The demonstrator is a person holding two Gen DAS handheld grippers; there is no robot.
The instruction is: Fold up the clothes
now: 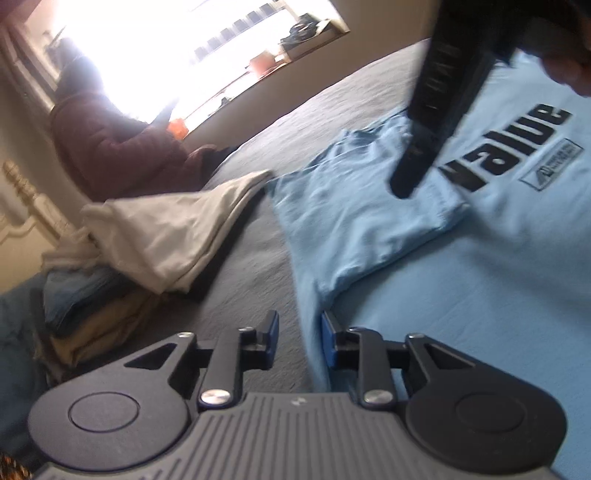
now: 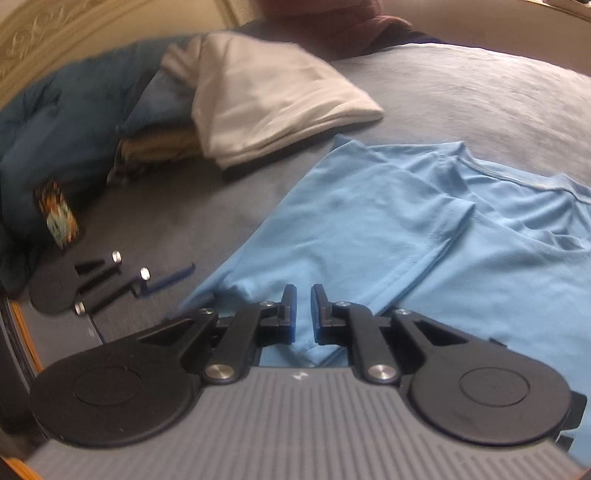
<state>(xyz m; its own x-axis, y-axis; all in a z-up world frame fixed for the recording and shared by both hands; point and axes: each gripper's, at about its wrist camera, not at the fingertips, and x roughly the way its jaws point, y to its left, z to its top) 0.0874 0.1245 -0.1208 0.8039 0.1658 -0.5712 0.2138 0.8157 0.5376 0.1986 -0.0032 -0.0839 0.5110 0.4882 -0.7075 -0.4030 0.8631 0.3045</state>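
Observation:
A light blue T-shirt with black lettering lies spread on the grey bed cover. One sleeve is folded in over its chest. My left gripper is open at the shirt's side edge, with one pad over the cloth and the other over the bed cover. My right gripper points down at the folded sleeve. In the right wrist view my right gripper hovers over the shirt, jaws a narrow gap apart, nothing pinched. My left gripper sits to the left of the shirt's edge.
A stack of folded clothes topped by a white garment stands beyond the shirt. A dark blue quilt and a carved headboard lie further left. A person in a dark red top sits by the bright window.

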